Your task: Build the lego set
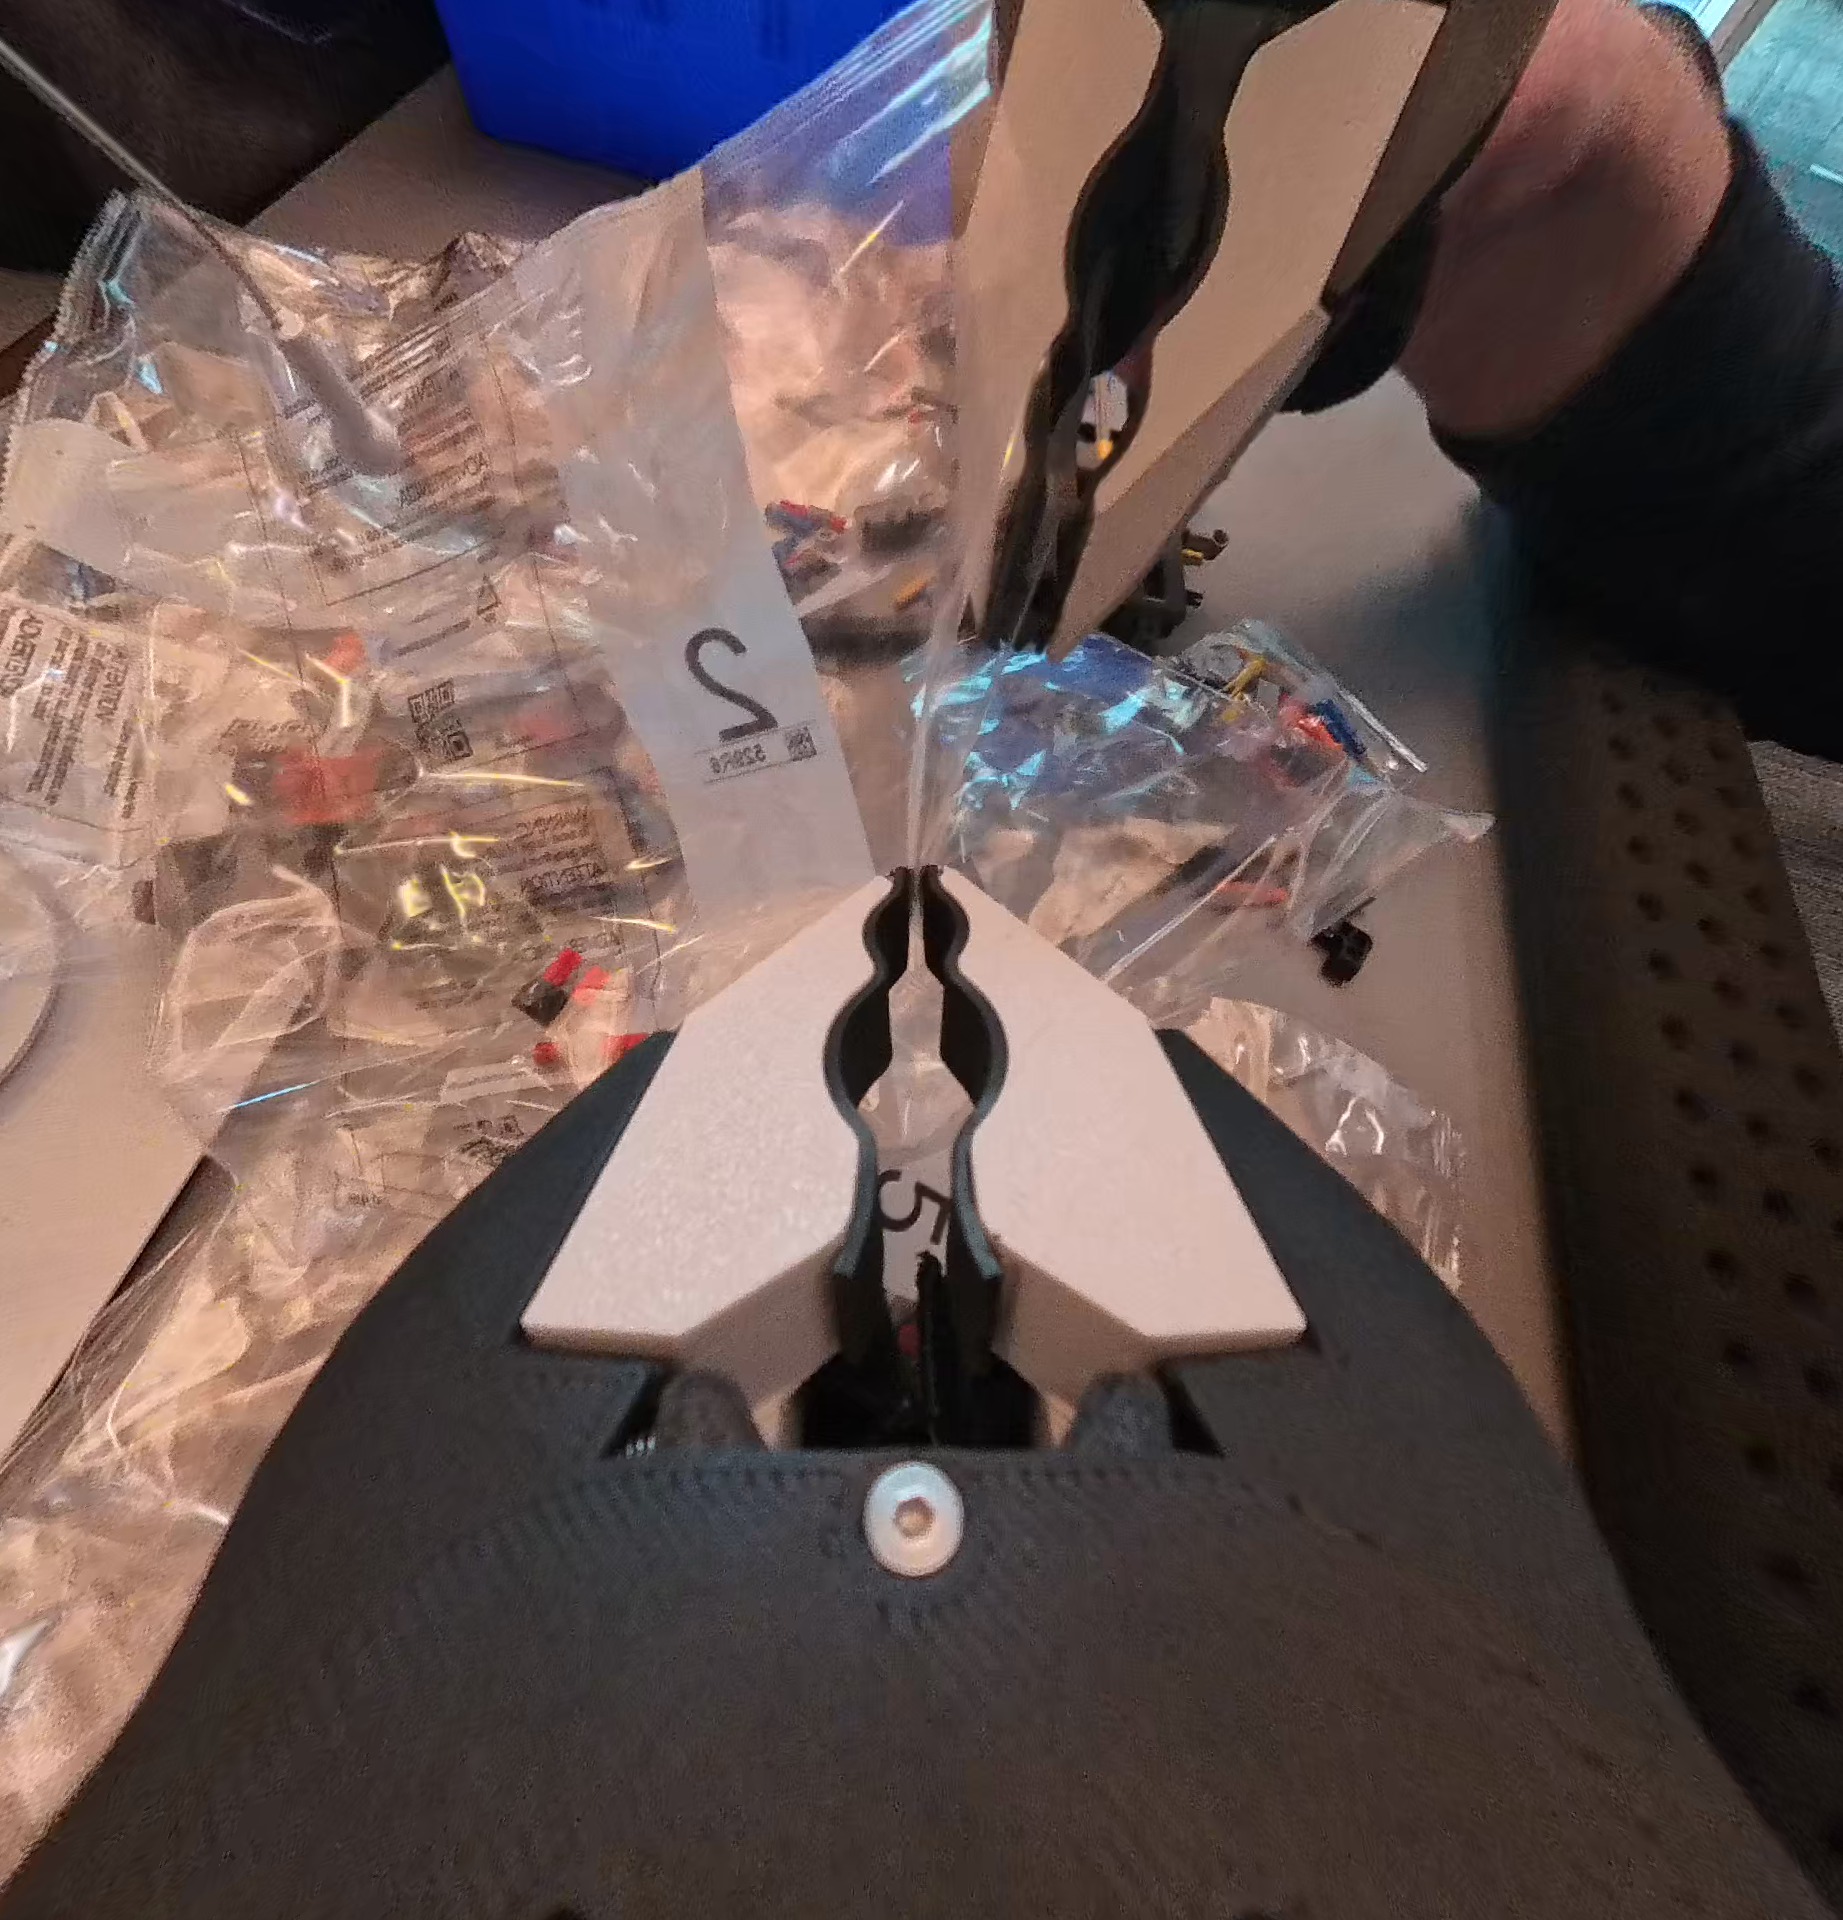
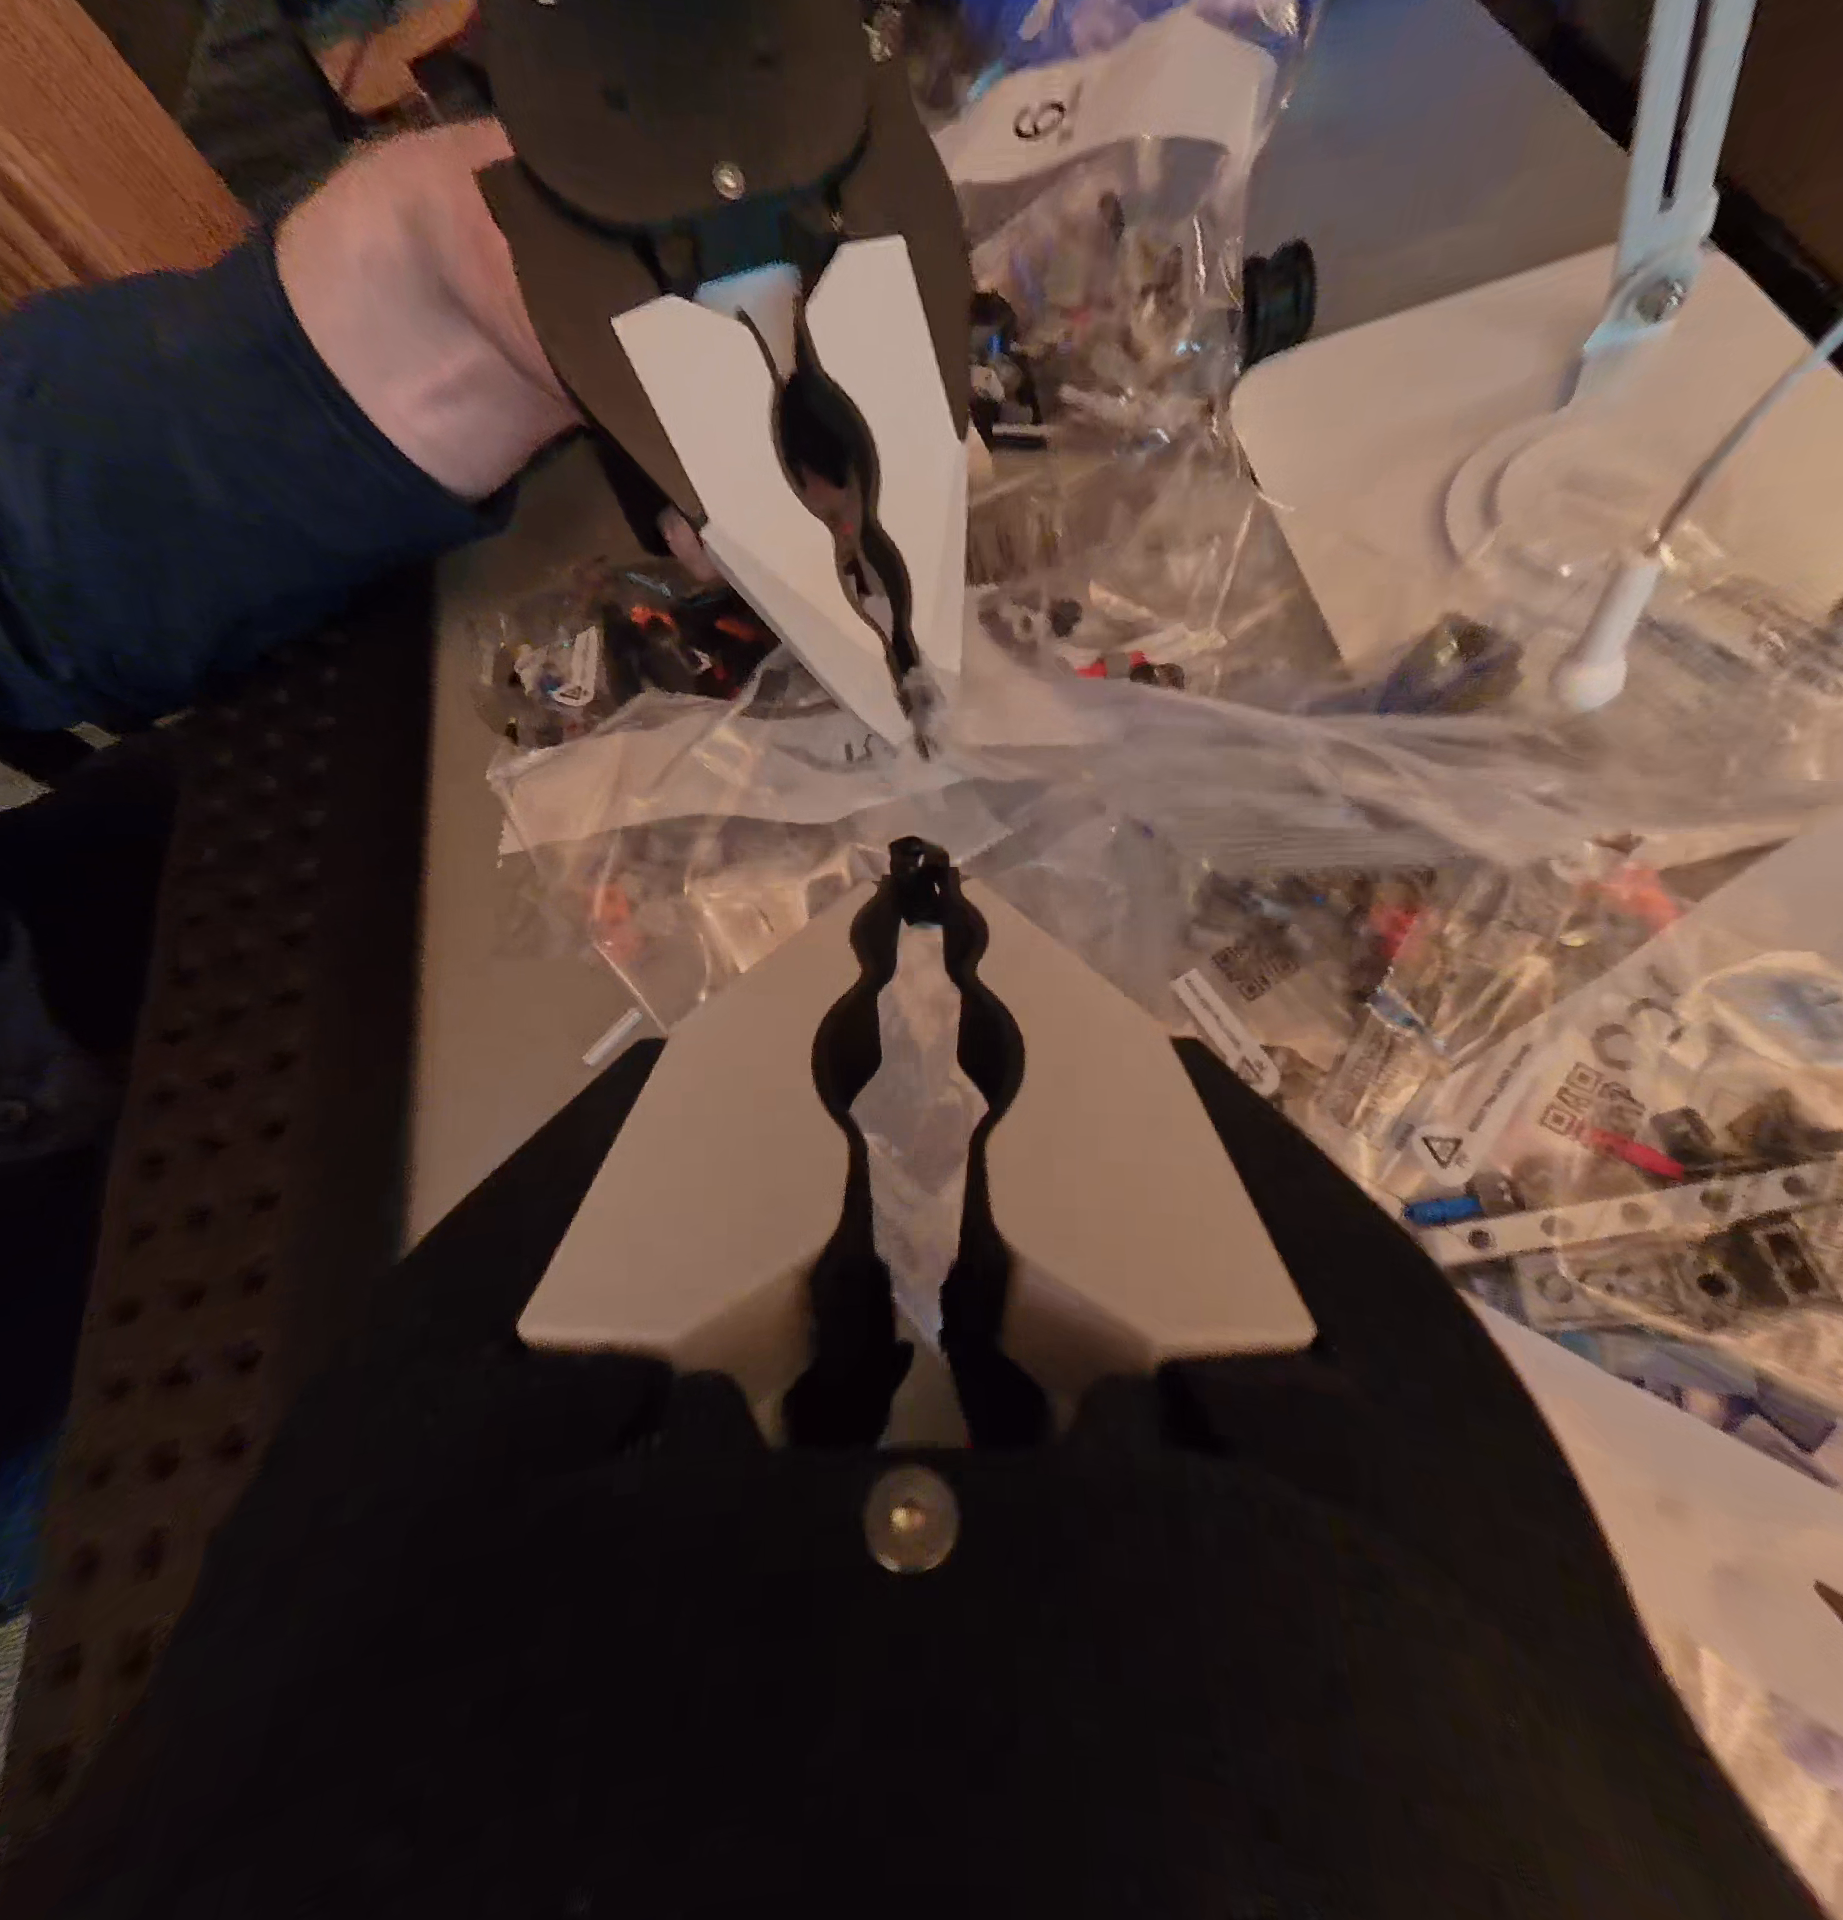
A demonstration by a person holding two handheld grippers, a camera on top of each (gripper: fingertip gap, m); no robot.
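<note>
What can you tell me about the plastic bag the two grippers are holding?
The plastic bag is clear, crinkled film, stretched taut above the table. The left gripper pinches one edge, the right gripper another; both are shut on it. It looks unopened so far. Other bags of small parts lie beneath it.

a pale grey table [image 1: 1343, 540] fills both views under warm, dim light. a dark perforated mat [image 2: 221, 935] runs along its near edge, and a wooden cabinet [image 2: 55, 135] stands beyond it. a blue box [image 1: 626, 73] sits at the far end.
</note>
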